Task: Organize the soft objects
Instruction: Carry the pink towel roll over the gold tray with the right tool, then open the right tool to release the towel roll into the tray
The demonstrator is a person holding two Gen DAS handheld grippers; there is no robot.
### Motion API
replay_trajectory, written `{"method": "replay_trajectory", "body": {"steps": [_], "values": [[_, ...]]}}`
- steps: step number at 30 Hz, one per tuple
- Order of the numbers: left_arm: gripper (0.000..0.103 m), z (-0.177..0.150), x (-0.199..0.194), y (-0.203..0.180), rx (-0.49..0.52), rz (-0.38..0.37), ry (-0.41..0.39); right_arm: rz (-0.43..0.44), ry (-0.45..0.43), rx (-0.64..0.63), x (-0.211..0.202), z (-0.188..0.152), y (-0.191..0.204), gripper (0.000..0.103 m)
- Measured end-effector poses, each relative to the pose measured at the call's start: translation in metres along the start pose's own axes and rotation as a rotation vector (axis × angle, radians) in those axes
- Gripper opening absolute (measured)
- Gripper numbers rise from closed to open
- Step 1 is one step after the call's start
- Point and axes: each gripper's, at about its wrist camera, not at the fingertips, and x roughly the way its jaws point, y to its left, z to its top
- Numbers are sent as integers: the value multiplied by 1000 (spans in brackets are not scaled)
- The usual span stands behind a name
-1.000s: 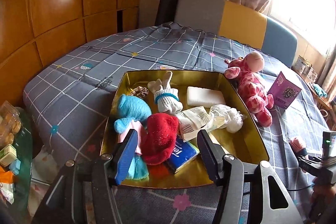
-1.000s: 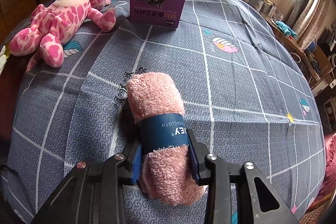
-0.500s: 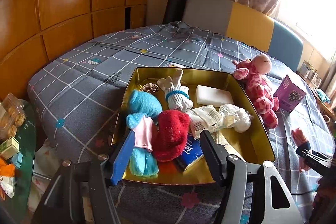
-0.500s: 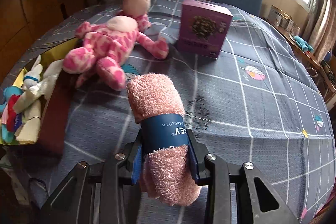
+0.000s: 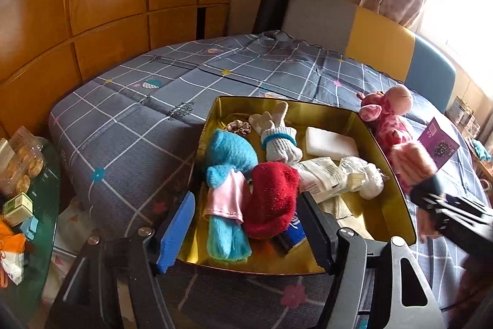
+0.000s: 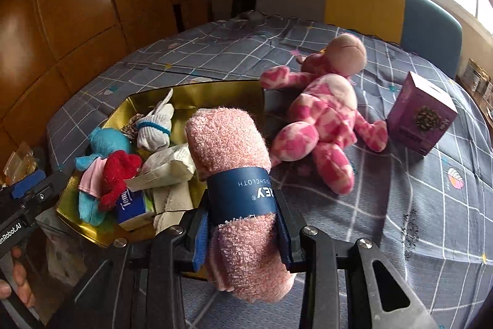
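Rolled pink terry dishcloth with navy paper band, clamped in right gripper jaws over gold tray edge, risks landing outside crowded tray; left gripper jaws opening, empty.

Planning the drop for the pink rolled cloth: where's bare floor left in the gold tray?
The gold tray has bare floor in its near-right corner, right of the white bundle, and a thin strip along the near rim. The left half is crowded: blue plush, red plush, tissue pack. The white pad fills the far right.
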Motion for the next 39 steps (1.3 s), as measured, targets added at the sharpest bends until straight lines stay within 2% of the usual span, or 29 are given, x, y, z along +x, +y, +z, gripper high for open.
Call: {"method": "replay_trajectory", "body": {"steps": [5, 9, 16, 30, 35, 39], "values": [[73, 0, 4, 8, -20, 13, 9, 5, 65, -43, 34, -1, 25, 36], [76, 0, 8, 12, -30, 23, 17, -9, 116, -68, 53, -8, 30, 36], [78, -2, 13, 19, -50, 37, 31, -12, 115, -94, 56, -15, 35, 38], [90, -1, 6, 13, -42, 31, 10, -14, 33, -41, 30, -19, 28, 43], [99, -2, -1, 7, -28, 39, -12, -7, -27, -21, 13, -22, 24, 52], [103, -3, -7, 2, -17, 42, -32, -34, -90, 11, -4, -26, 20, 54]]}}
